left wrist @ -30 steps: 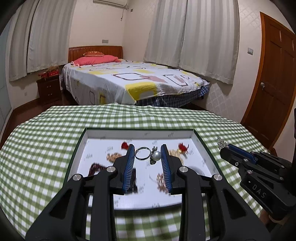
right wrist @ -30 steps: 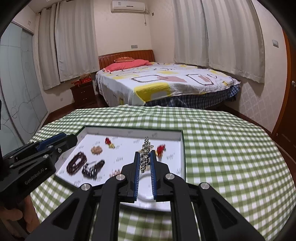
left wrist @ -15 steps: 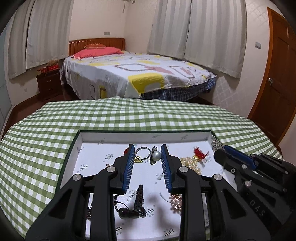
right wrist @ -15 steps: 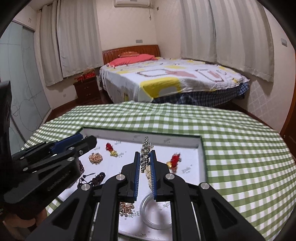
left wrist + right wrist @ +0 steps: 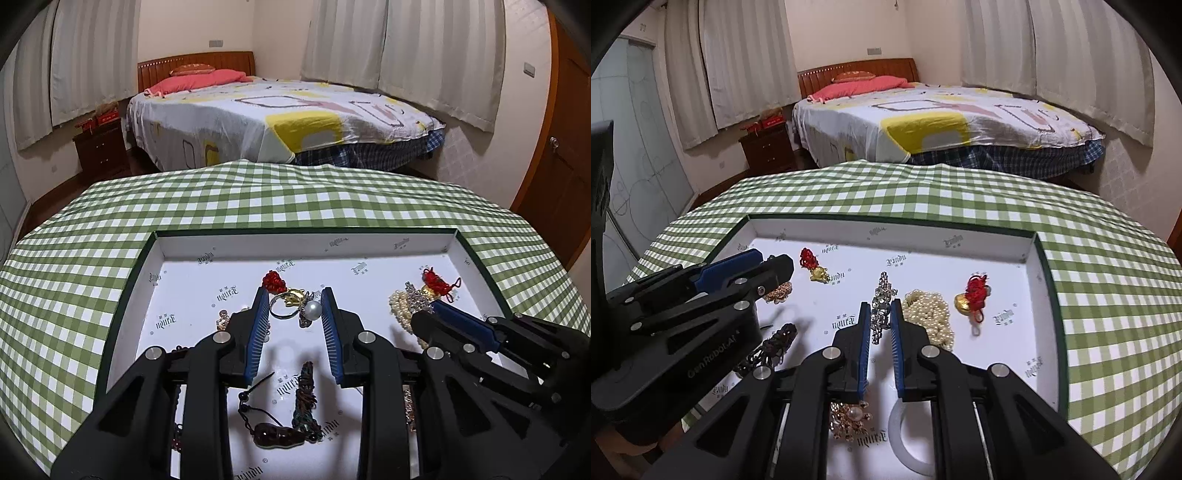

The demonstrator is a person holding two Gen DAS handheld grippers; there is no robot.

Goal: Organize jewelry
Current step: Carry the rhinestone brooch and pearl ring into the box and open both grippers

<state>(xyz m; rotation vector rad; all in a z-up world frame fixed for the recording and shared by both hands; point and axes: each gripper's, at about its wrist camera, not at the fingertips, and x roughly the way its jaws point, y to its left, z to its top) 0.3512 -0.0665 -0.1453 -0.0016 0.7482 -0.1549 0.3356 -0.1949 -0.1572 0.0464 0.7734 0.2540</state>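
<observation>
Two hand-held grippers over one white tray [image 5: 155,266] on a green-checked bench [image 5: 258,195].

Left hand-held gripper [image 5: 295,314]: jaws part open, a silver ring with a pearl [image 5: 295,308] between the blue pads; contact hard to judge, so grip uncertain. Near edge of tray below it: dark cord with a brown bead [image 5: 277,435] and a dark braided piece [image 5: 304,391].

Right hand-held gripper [image 5: 880,325]: jaws closed on a sparkly silver chain [image 5: 881,306], which sticks up past the tips. Near end of tray on this side: gold brooch with a pearl [image 5: 849,419] and a clear bangle [image 5: 908,435]. Just right of the tips, a heap of pearl beads [image 5: 929,314]; farther right, a red-knotted gold charm [image 5: 971,295]. Left and farther, a second red-and-gold charm [image 5: 812,266].

Beyond the bench: a bed [image 5: 942,122] with a pink pillow [image 5: 864,85], curtains [image 5: 738,55] behind.
</observation>
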